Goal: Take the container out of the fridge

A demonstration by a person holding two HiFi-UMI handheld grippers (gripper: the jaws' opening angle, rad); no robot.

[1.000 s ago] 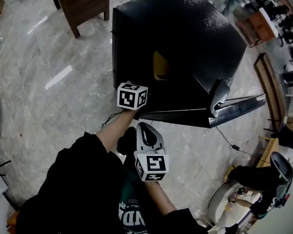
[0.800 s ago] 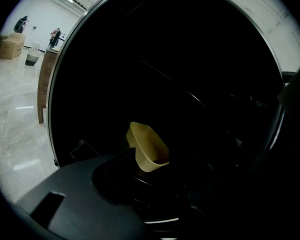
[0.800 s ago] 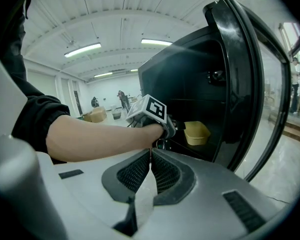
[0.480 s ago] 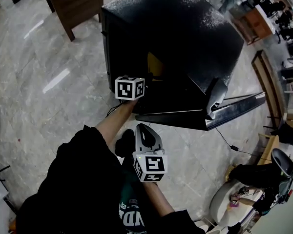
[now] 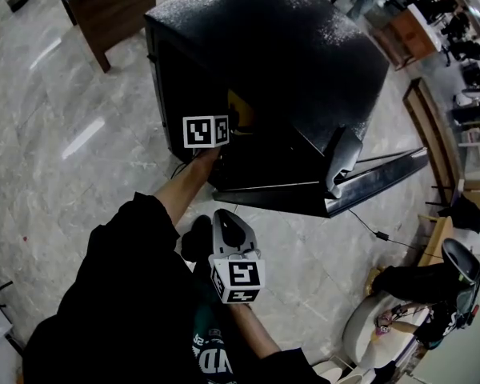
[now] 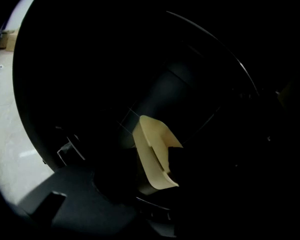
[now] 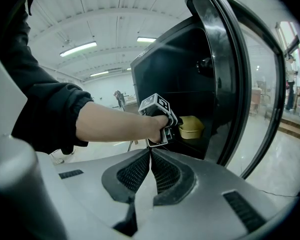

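Two hand-held grippers. The left hand-held gripper [image 7: 171, 128] reaches into the fridge [image 5: 304, 62], its jaws apart with the pale yellow container [image 6: 152, 154] between them; contact is too dark to judge. The right hand-held gripper [image 7: 150, 154] hangs outside, clenched on nothing. The fridge door [image 7: 240, 84] stands open.

Head view: bright, even light; pale glare streaks on tiled floor [image 5: 64, 174]; fisheye bending at edges | Left gripper view: fridge interior [image 6: 190, 84] almost black, only cream container [image 6: 155, 154] lit, left edge overexposed | Right gripper view: ceiling tube lights [image 7: 78, 49] overhead, strong barrel distortion
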